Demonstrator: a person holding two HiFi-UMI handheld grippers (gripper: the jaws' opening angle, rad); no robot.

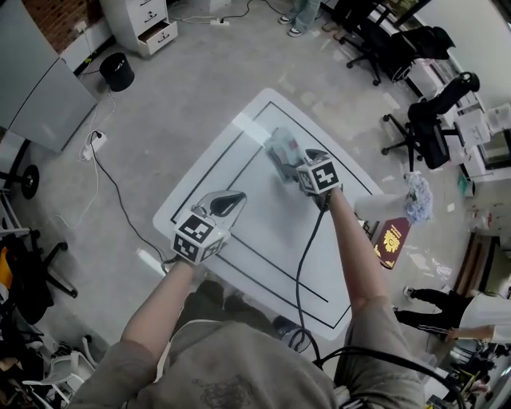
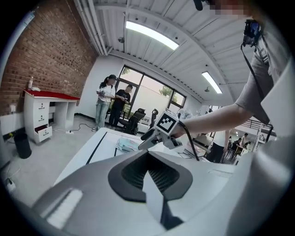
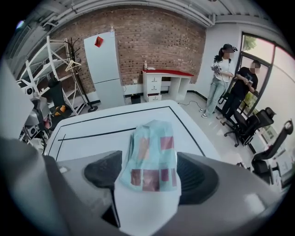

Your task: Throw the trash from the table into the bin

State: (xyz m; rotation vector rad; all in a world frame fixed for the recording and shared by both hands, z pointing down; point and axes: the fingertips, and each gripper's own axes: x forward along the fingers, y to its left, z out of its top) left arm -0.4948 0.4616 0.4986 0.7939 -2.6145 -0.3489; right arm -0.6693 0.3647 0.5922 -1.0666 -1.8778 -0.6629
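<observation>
A flat pale-teal packet [image 1: 279, 146] with red squares lies on the white table [image 1: 239, 240] toward its far side. My right gripper [image 1: 292, 164] points steeply down over it. In the right gripper view the packet [image 3: 152, 152] sits between the wide-apart jaws of the right gripper [image 3: 150, 162], and I see no pad pressing on it. My left gripper [image 1: 233, 198] hovers over the table's left half with its dark tips together and nothing in it. The left gripper view looks past the left gripper [image 2: 150, 161] to the right gripper [image 2: 148, 136] above the packet [image 2: 125, 144]. A black bin [image 1: 117, 70] stands on the floor far left.
Black lines mark a rectangle on the table. A maroon booklet [image 1: 391, 240] and crumpled blue-white stuff [image 1: 417, 200] lie to the right. Office chairs [image 1: 423, 128], a white drawer unit [image 1: 148, 24] and a floor cable [image 1: 104, 172] surround the table. Two people [image 3: 230, 78] stand by the window.
</observation>
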